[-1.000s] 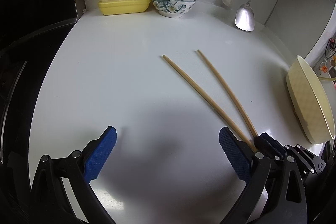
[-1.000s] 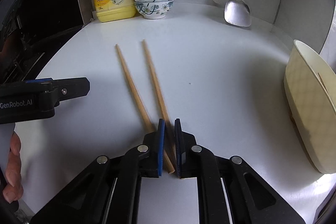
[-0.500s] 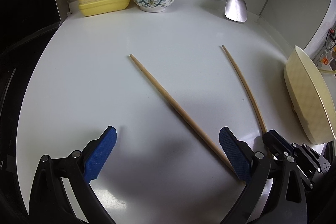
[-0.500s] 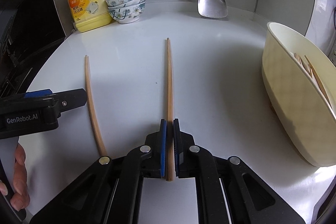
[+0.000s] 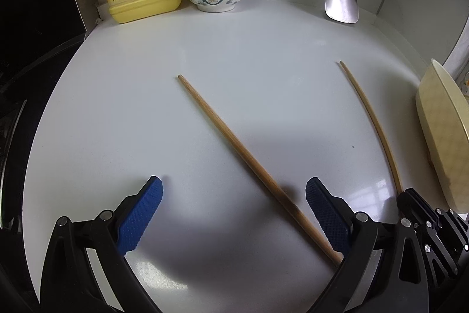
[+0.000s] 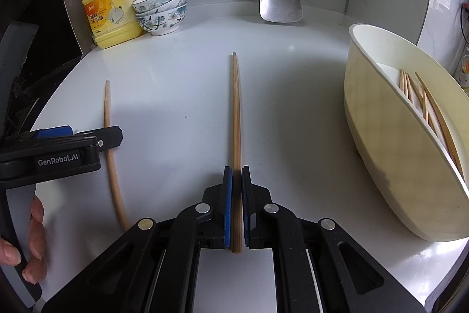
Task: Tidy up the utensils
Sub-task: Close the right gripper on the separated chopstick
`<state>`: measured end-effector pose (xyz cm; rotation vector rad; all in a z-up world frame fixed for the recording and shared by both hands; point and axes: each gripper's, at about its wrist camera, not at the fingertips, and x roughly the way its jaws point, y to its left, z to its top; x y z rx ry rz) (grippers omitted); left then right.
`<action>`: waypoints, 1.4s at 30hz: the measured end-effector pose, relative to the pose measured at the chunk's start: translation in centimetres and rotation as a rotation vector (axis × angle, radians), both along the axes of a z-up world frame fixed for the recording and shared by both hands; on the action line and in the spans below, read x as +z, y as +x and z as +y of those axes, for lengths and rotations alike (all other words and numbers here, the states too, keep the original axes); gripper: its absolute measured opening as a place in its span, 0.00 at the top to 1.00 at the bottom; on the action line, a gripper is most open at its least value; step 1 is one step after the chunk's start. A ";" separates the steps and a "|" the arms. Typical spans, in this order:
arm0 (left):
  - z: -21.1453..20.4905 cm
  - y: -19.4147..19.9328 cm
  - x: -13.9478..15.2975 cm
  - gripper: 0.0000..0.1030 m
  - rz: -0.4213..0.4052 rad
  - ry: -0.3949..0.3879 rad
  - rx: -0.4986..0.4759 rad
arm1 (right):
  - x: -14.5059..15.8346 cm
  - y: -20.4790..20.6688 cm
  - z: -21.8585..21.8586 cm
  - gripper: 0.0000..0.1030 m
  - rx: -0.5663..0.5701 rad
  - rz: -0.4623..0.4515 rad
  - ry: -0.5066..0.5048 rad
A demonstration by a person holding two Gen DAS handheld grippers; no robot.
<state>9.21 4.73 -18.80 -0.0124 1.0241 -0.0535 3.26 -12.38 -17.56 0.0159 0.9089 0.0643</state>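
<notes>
Jaws on my left gripper (image 5: 234, 197) stand wide apart, nothing between the blue pads; it hangs over the white countertop (image 5: 249, 55). Left wrist view: one long wooden chopstick (image 5: 234, 143) lies diagonally on the counter, its near end running under the right-hand pad. A second wooden chopstick (image 5: 370, 119) sits off to the right, its near end in the right gripper (image 5: 410, 195).

Right wrist view: right gripper (image 6: 236, 175) is clamped on that second chopstick (image 6: 236, 113), which points straight ahead. The cream plastic utensil holder (image 6: 390, 154) stands to the right with several chopsticks already inside. The loose chopstick (image 6: 110, 154) lies to the left, beside the left gripper (image 6: 88, 137).

Step in hand, as I judge it: carrying the gripped chopstick to the holder. Next move calls for swinging right, clearing the rim, then releasing.
</notes>
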 end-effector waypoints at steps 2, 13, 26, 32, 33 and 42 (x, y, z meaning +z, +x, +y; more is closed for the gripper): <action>-0.2 0.1 -0.2 0.06 0.001 0.038 0.017 | 0.0 0.1 -0.1 0.94 0.003 0.001 0.004; -0.6 0.4 -0.4 0.07 -0.020 0.045 0.022 | 0.0 1.2 -0.4 0.93 0.010 0.008 0.000; -1.9 0.6 0.7 0.85 -0.055 0.031 -0.036 | -0.1 3.3 0.5 0.79 0.051 0.010 -0.036; -1.7 0.1 0.7 0.93 -0.055 0.015 -0.068 | -0.1 2.8 1.2 0.94 0.054 0.003 -0.035; -1.6 0.0 0.8 0.93 -0.051 0.007 -0.072 | -0.1 2.8 1.2 0.94 0.049 0.003 -0.021; 0.1 -2.0 1.5 0.93 0.007 -0.029 -0.172 | 1.6 0.7 2.7 0.94 -0.001 0.001 0.069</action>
